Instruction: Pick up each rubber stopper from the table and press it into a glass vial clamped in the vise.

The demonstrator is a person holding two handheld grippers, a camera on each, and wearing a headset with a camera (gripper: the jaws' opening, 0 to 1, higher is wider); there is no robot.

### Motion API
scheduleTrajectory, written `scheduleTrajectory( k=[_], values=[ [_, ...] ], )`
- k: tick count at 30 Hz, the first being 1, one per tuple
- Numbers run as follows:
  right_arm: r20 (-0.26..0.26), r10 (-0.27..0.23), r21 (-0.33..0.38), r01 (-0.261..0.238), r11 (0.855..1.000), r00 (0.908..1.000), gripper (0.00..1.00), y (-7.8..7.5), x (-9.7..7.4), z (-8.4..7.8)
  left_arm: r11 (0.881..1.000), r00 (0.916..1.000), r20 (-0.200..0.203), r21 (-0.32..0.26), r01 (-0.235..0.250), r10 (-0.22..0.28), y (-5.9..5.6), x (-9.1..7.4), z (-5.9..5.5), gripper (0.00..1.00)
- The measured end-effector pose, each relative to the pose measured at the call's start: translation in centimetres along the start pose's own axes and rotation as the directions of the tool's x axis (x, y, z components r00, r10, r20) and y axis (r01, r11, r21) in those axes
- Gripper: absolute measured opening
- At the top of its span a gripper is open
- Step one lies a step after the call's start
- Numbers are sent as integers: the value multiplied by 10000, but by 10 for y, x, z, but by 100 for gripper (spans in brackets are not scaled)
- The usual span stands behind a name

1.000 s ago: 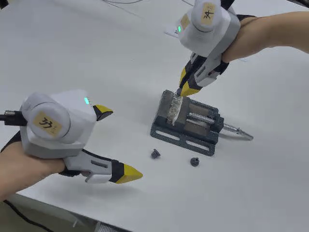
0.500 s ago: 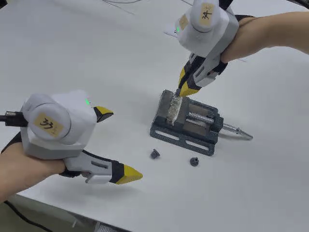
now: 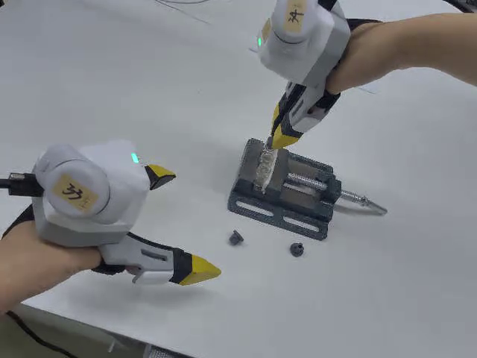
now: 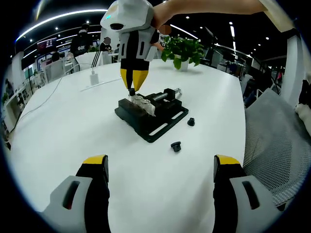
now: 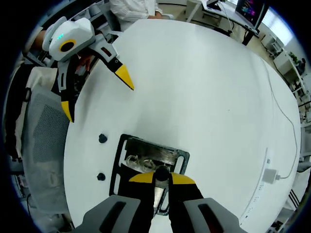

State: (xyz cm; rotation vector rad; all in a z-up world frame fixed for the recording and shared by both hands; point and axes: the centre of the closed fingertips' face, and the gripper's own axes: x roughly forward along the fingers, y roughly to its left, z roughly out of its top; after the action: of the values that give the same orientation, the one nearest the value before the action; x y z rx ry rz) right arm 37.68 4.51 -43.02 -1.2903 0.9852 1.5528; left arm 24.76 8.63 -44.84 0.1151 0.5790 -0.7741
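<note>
A dark vise sits mid-table and clamps a row of glass vials. My right gripper points down at the far end of that row, shut on a dark rubber stopper that sits at a vial mouth. Two more stoppers lie on the table in front of the vise, one to the left and one to the right. My left gripper hovers open at the lower left, well away from the vise, with nothing between its fingers.
The white table spreads wide around the vise. The vise's screw handle sticks out to the right. A white charger and cable lie far back on the table, with a potted plant beyond.
My right gripper has shifted slightly left over the vials with the stopper in it. The left gripper has stayed where it was.
</note>
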Motion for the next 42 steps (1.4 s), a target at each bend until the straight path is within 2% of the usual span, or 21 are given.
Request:
scheduleTrajectory(
  k=[5, 8, 17, 24, 32, 35, 36, 41, 42],
  values=[
    [73, 64, 934, -71, 9956, 10000, 5, -10, 3, 0, 10000, 10000, 23, -4, 66, -66, 0, 2, 1, 88],
    [45, 64, 1323, -69, 9912, 10000, 5, -8, 3, 0, 9999, 9999, 13, 9, 121, -121, -1, 4, 2, 88],
    [79, 35, 942, -43, 9955, 10000, 6, -1, 2, -2, 9998, 9998, 44, 72, 190, -191, -2, 5, 3, 87],
    [10, 50, 709, -50, 9975, 10000, 6, 0, 1, -2, 9999, 9999, 19, 67, 109, -109, 1, 2, 3, 87],
    [82, 31, 338, -34, 9994, 10000, 7, 3, 1, -2, 9999, 9999, 22, 74, 98, -98, 0, 1, 3, 87],
    [46, 186, 242, -187, 9995, 9998, 16, 7, 0, -5, 9999, 9999, 9, 57, 104, -104, -1, 1, 3, 87],
    [88, 149, 225, -151, 9996, 9998, 19, 5, 0, -4, 9999, 10000, 12, 56, 93, -93, -1, 1, 3, 87],
    [274, 56, 208, -62, 9998, 9996, 13, 4, -11, -7, 10000, 10000, 38, 54, 61, -61, 1, 1, 4, 87],
    [310, 62, 213, -69, 9997, 9995, 13, 1, -8, -8, 10000, 10000, 48, 54, 49, -50, 2, 1, 5, 87]
  ],
)
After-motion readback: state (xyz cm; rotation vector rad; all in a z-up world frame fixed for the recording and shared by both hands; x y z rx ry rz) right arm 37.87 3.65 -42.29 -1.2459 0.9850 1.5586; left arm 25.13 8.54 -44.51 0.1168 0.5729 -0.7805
